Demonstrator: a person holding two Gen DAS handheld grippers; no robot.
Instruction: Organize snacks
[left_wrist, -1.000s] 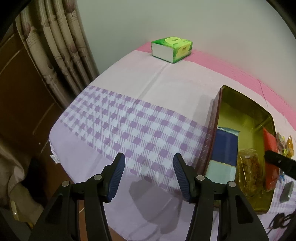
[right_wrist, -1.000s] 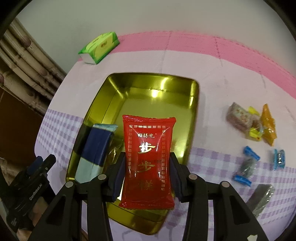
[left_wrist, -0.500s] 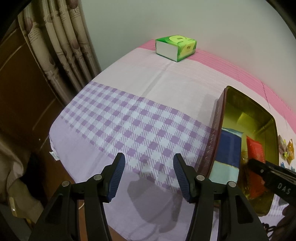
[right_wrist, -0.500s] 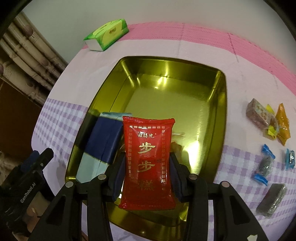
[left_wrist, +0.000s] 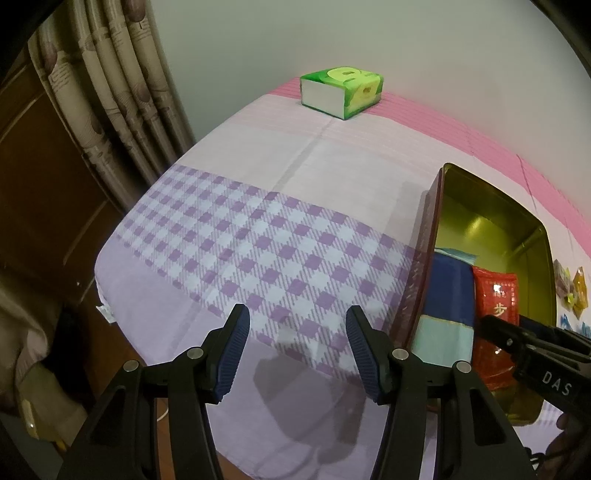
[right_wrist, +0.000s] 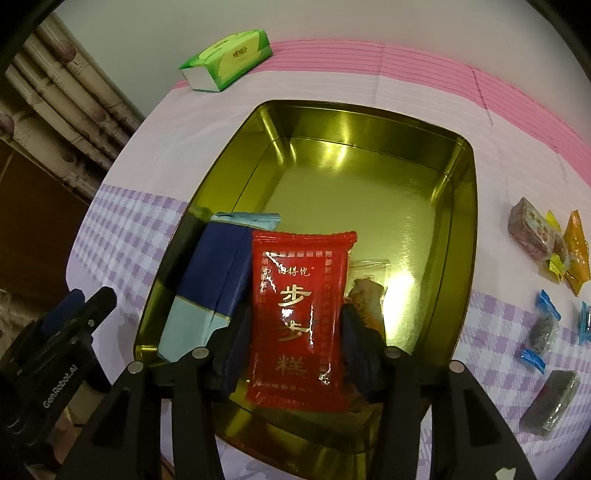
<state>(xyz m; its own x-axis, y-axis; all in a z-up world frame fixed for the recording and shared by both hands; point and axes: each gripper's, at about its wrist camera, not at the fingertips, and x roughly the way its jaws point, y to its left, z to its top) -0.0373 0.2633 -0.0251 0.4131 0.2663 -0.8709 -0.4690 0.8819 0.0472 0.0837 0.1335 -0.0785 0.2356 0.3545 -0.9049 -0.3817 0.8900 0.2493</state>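
Red snack packet (left_wrist: 496, 299) lay inside the gold tin (left_wrist: 480, 201) at the right edge of the left wrist view, beside a blue packet (left_wrist: 448, 291), with the right gripper's black frame across its lower end. The left gripper (left_wrist: 295, 350) hung over the purple checked cloth (left_wrist: 258, 251); its jaws stood partly open with nothing between them. A green tissue box (left_wrist: 341, 92) sat at the far end of the surface.

In the right wrist view, the right gripper (right_wrist: 291, 350) reached into the tin (right_wrist: 465, 221). Its jaws were opening, the red packet (right_wrist: 295, 314) between them; a thin gap showed at each pad. A clear bag of brown snacks (right_wrist: 365, 288) lay just right of the packet. Loose wrapped snacks (right_wrist: 546, 236) lay on the cloth, well apart from the tin.
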